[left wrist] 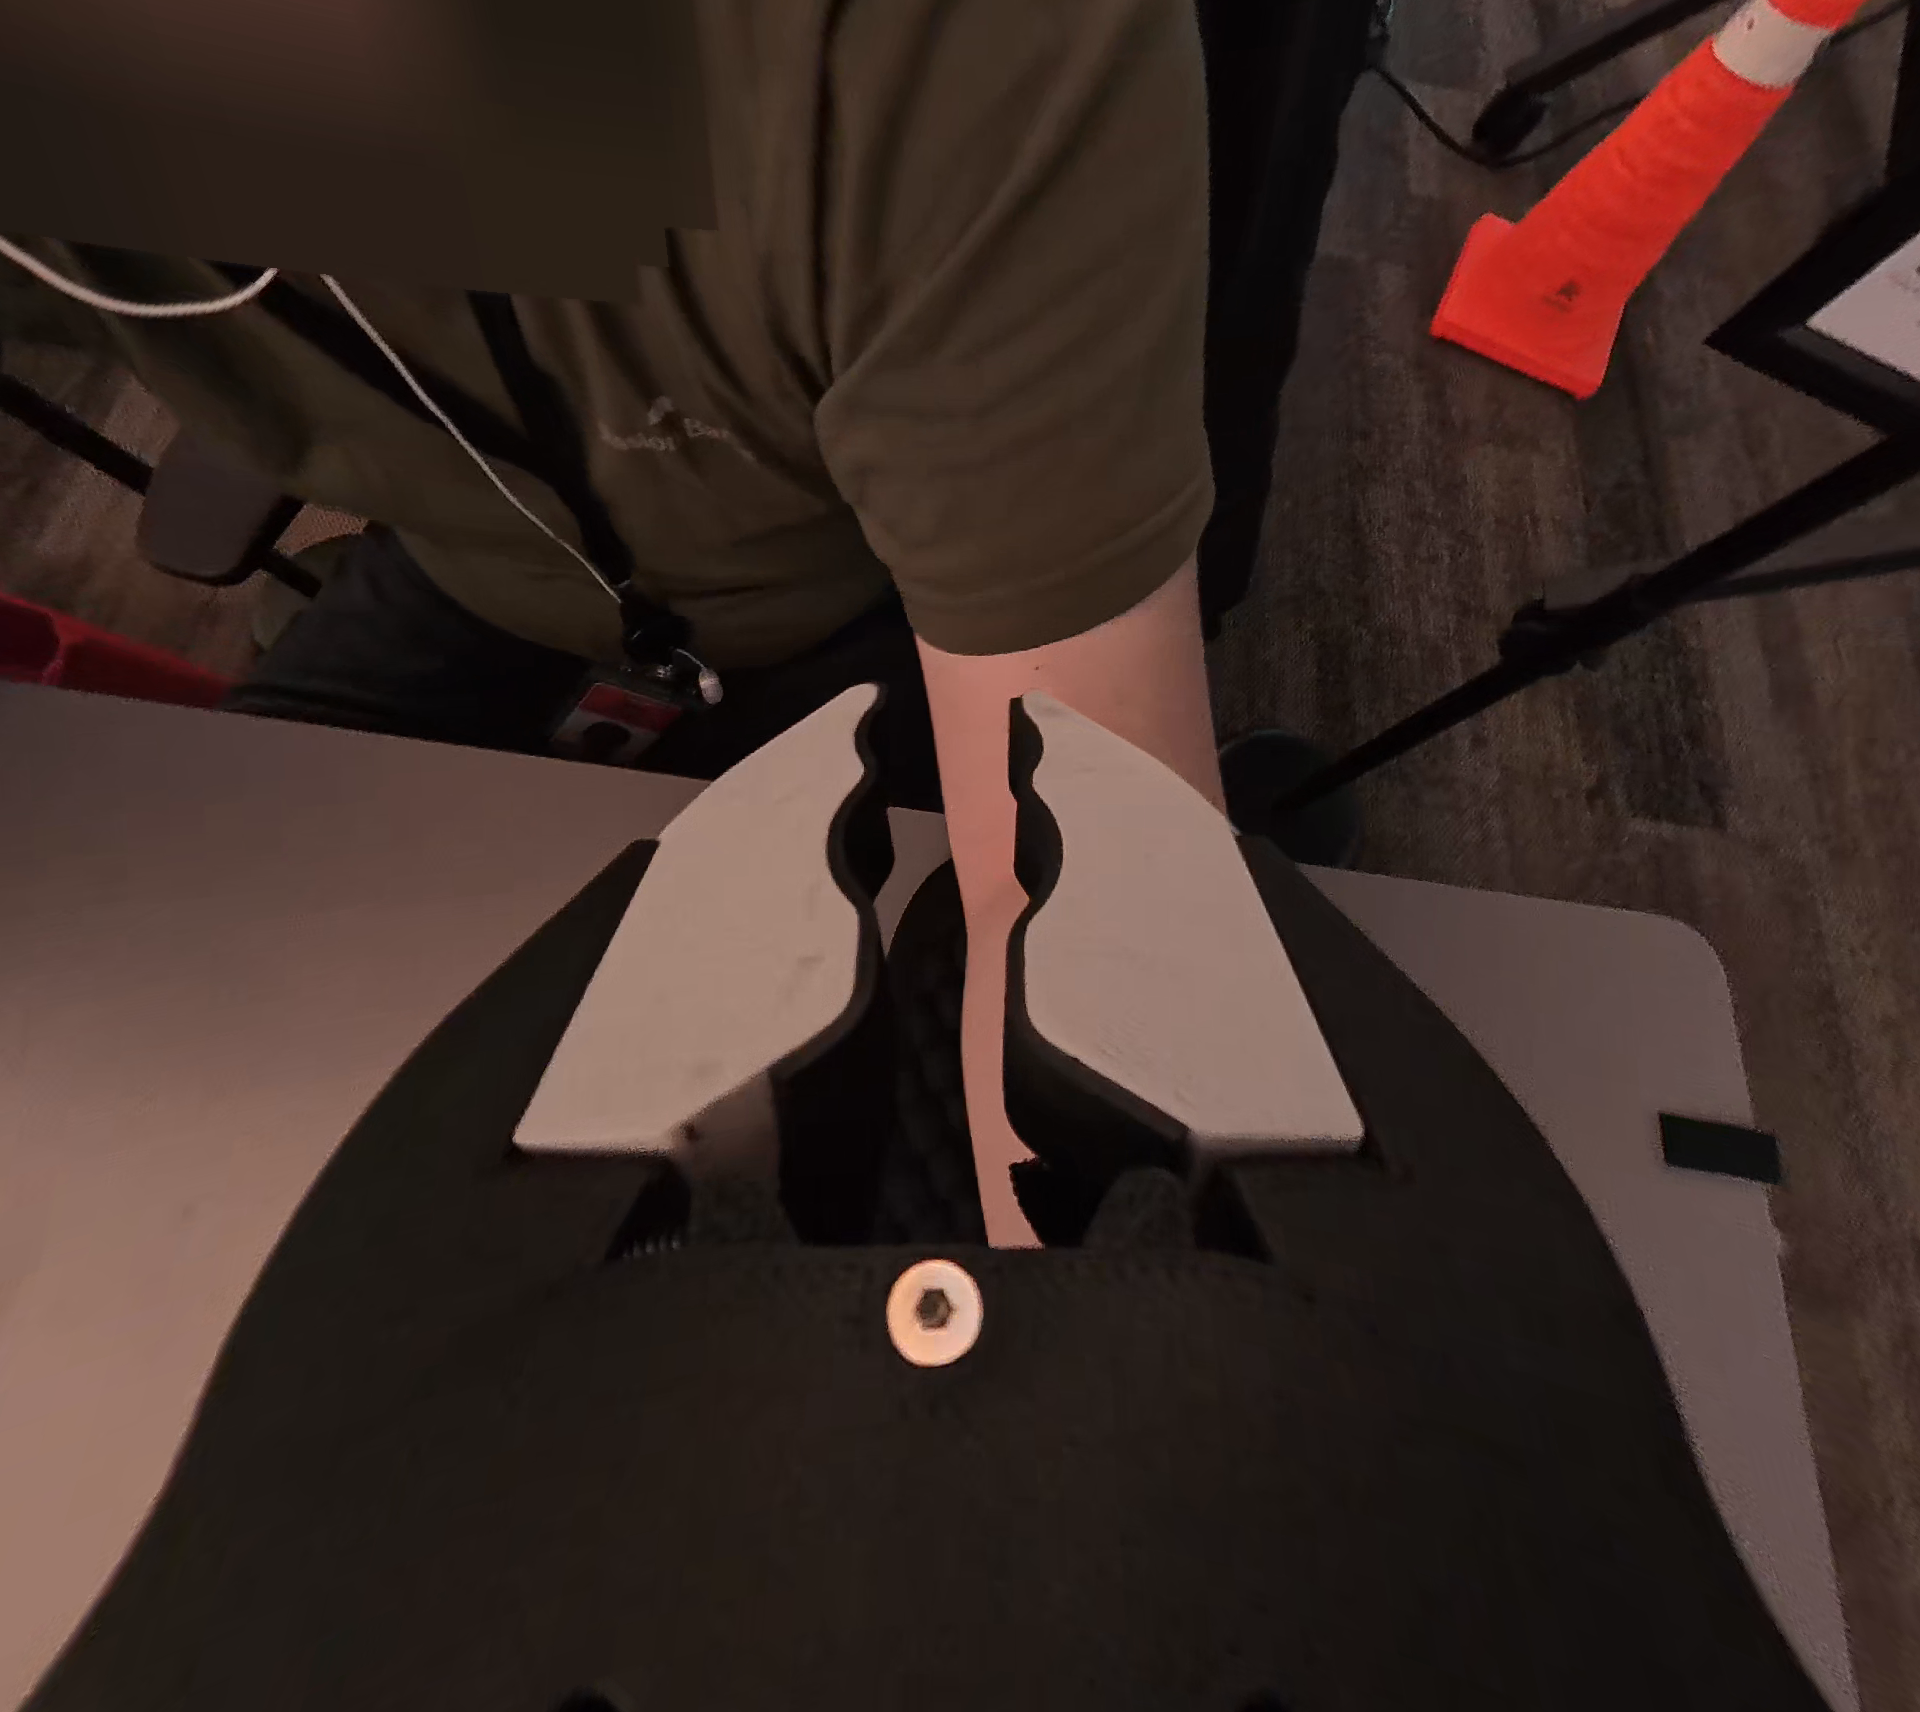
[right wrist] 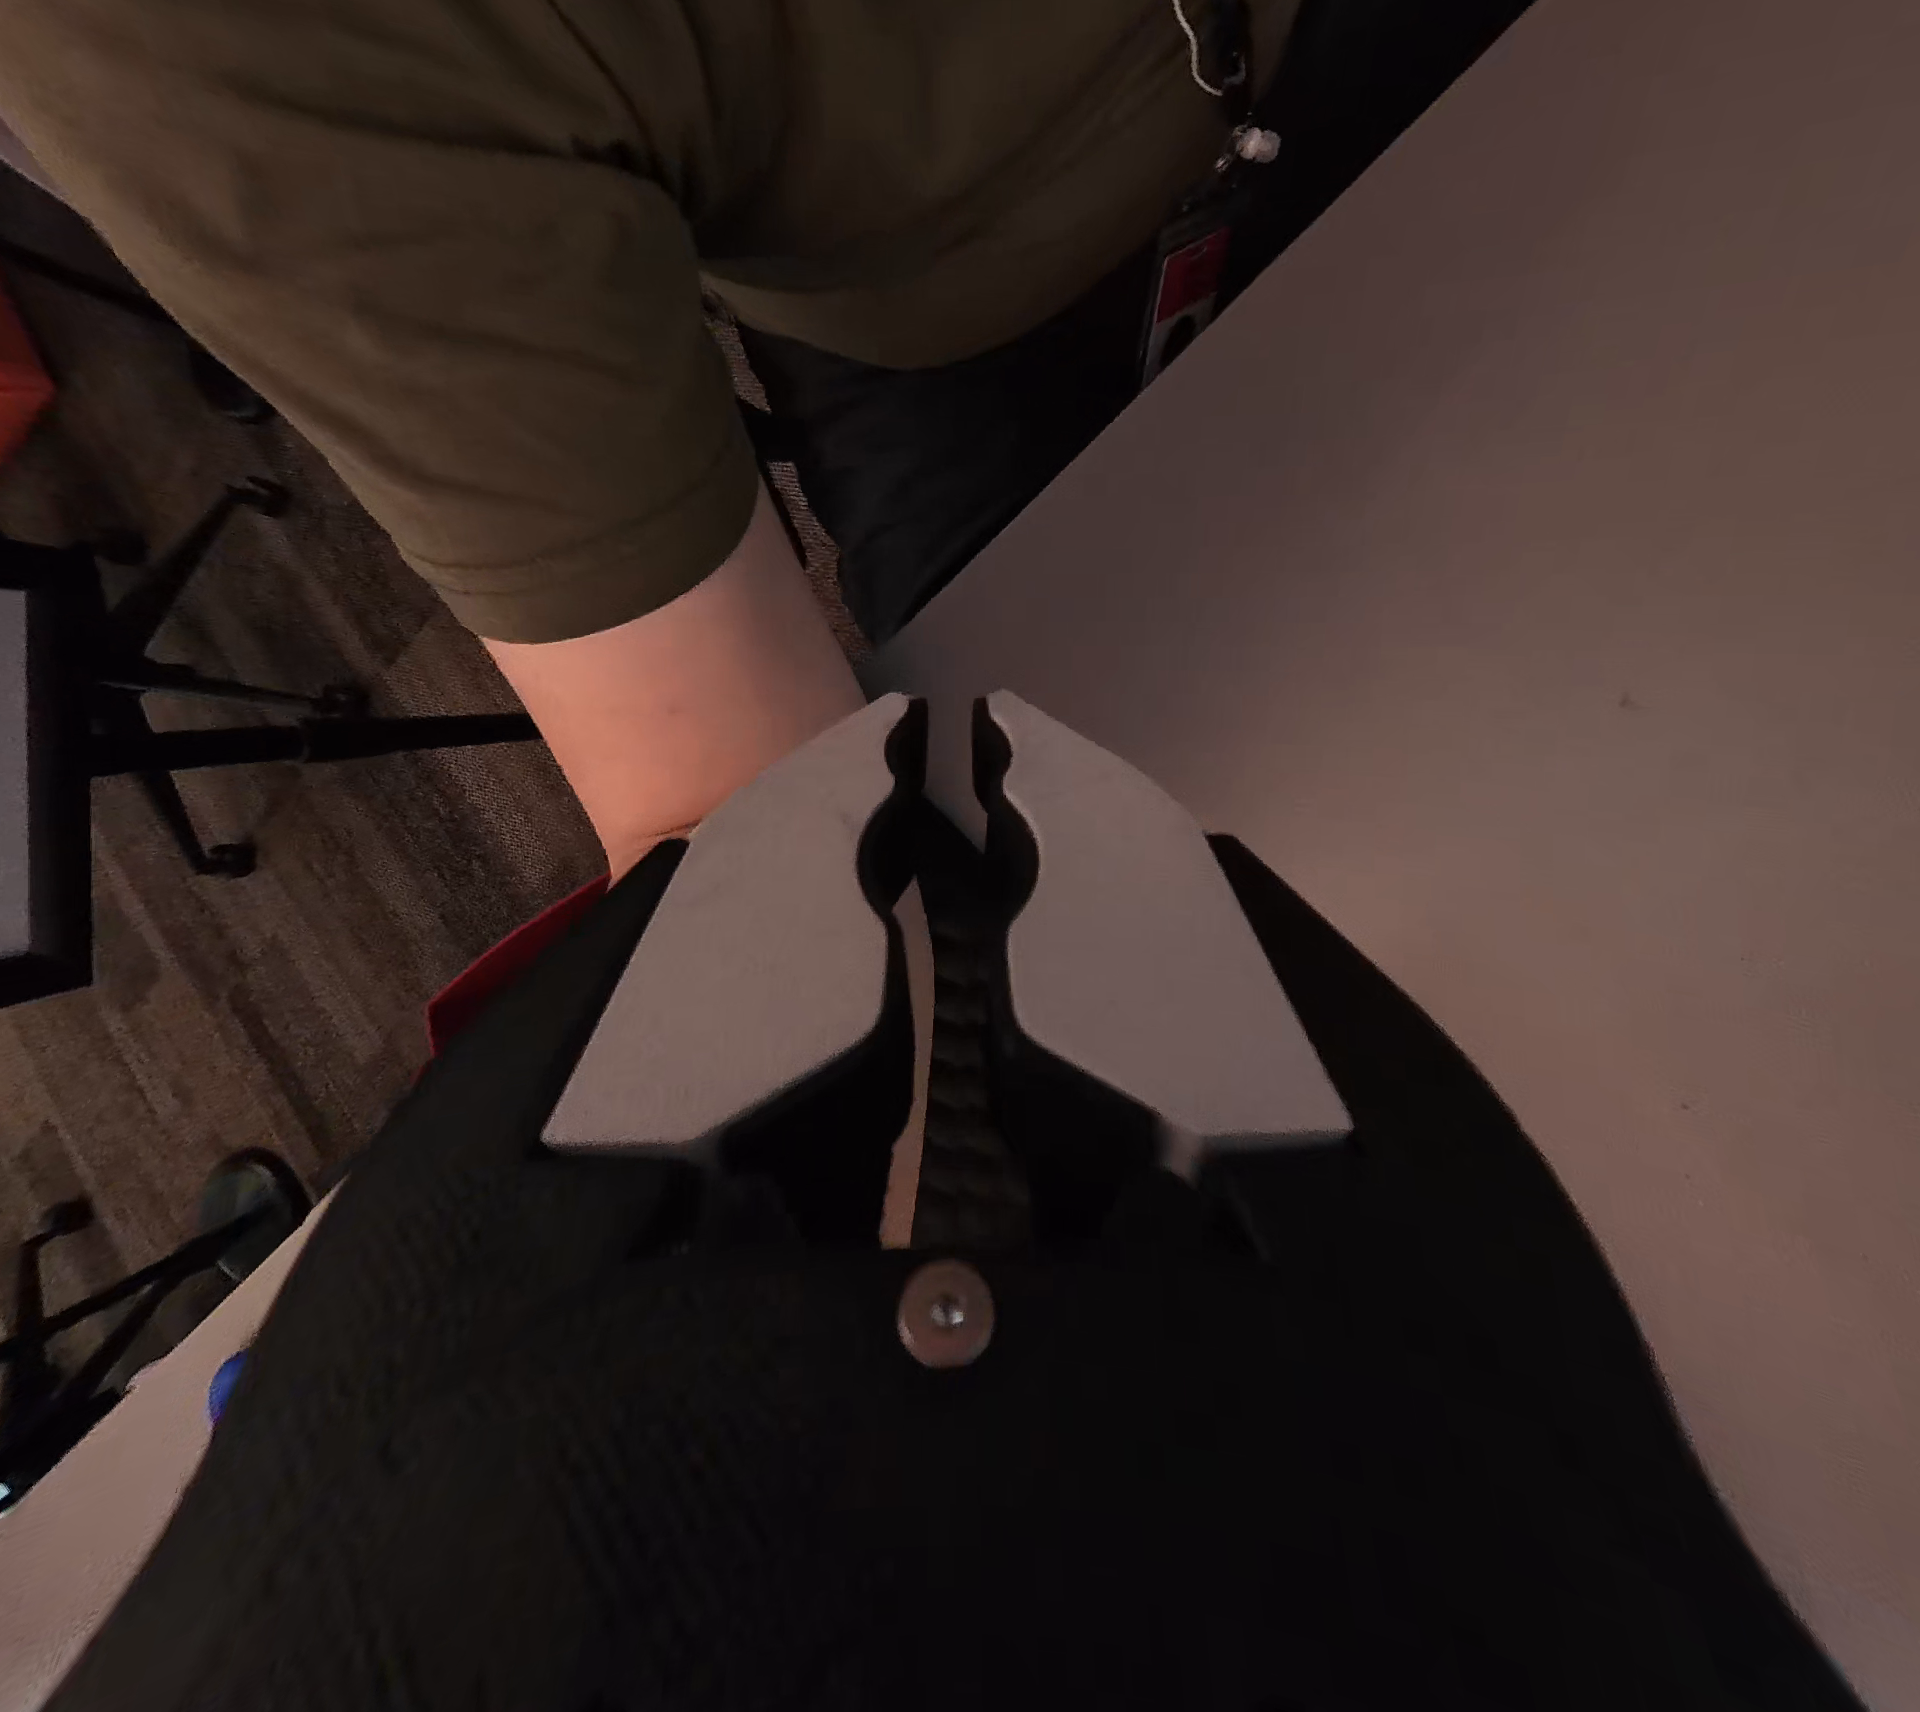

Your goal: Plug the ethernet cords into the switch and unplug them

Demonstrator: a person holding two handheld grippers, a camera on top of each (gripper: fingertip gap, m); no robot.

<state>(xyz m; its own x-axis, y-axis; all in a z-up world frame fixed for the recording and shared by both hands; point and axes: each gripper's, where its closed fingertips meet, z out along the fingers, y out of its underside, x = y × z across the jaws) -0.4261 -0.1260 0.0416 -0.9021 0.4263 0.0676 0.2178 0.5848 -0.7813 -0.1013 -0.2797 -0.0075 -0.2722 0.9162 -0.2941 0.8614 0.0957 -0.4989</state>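
No switch and no ethernet cord shows in either view. Both grippers point back over the pale table [left wrist: 208,935] toward the person holding them. My left gripper [left wrist: 951,698] is a little open and empty; a bare forearm [left wrist: 1101,696] in an olive sleeve shows through the gap. My right gripper [right wrist: 945,704] is nearly closed, with only a thin slit between the tips, and holds nothing. It hangs over the table's near edge [right wrist: 1455,623], close to the person's other arm [right wrist: 675,727].
An orange and white cone [left wrist: 1662,156] lies on the floor at the right, beside black tripod legs [left wrist: 1610,613]. A small black patch [left wrist: 1720,1161] sits on the table's right corner. Black stand legs [right wrist: 208,727] and a red object [right wrist: 499,966] are at the left. Some 35 cm of space lies between my two pairs of fingers.
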